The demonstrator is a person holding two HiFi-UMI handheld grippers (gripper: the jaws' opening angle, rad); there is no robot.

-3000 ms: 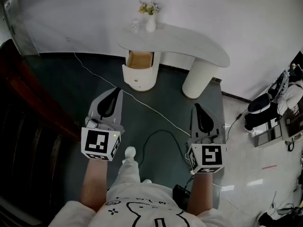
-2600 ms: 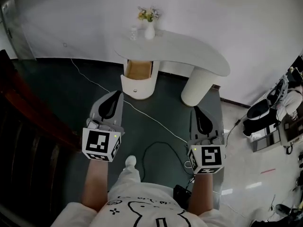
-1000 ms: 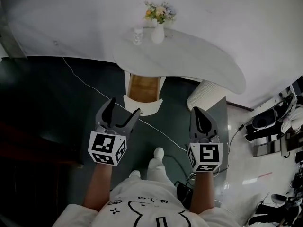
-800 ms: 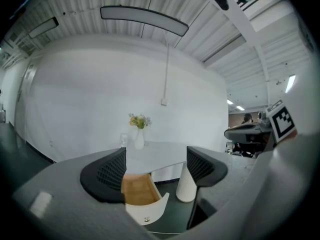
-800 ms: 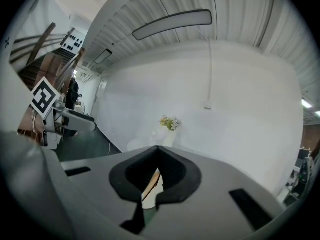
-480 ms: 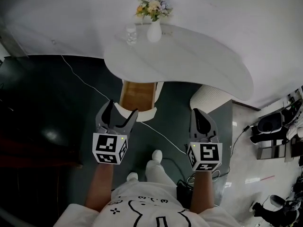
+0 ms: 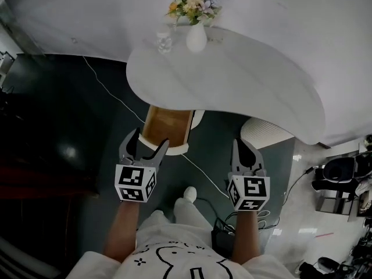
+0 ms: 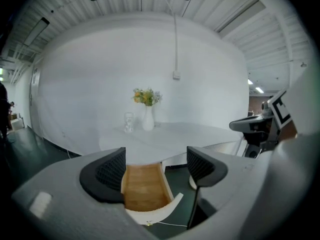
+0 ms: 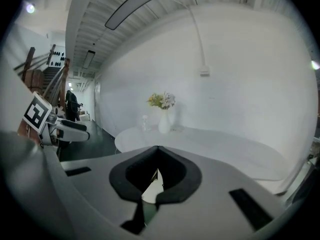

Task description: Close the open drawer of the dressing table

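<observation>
Drawer (image 7: pixel 167 127): open, wooden inside, under table (image 7: pixel 244 86) front edge.
Vase (image 7: pixel 196 38): holds flowers (image 7: pixel 192 2).
Left gripper (image 8: pixel 155 169): spread wide, nothing held.
Right gripper (image 9: pixel 157 176): pinched together.

Colours recorded: white, wood-brown, dark green, grey.
The dressing table (image 7: pixel 232 80) is seen as plain white; the drawer (image 7: pixel 167 124) is lined in warm wood-brown, with a white front. A white vase (image 7: pixel 196 39) is topped by yellow, orange and pale flowers (image 7: pixel 192 2). The floor (image 7: pixel 110 132) is dark green, crossed by a white cable (image 7: pixel 104 89). The left gripper (image 7: pixel 149 139) and right gripper (image 7: pixel 237 145) are grey with black pads, and their cubes are patterned in black-and-white squares.
</observation>
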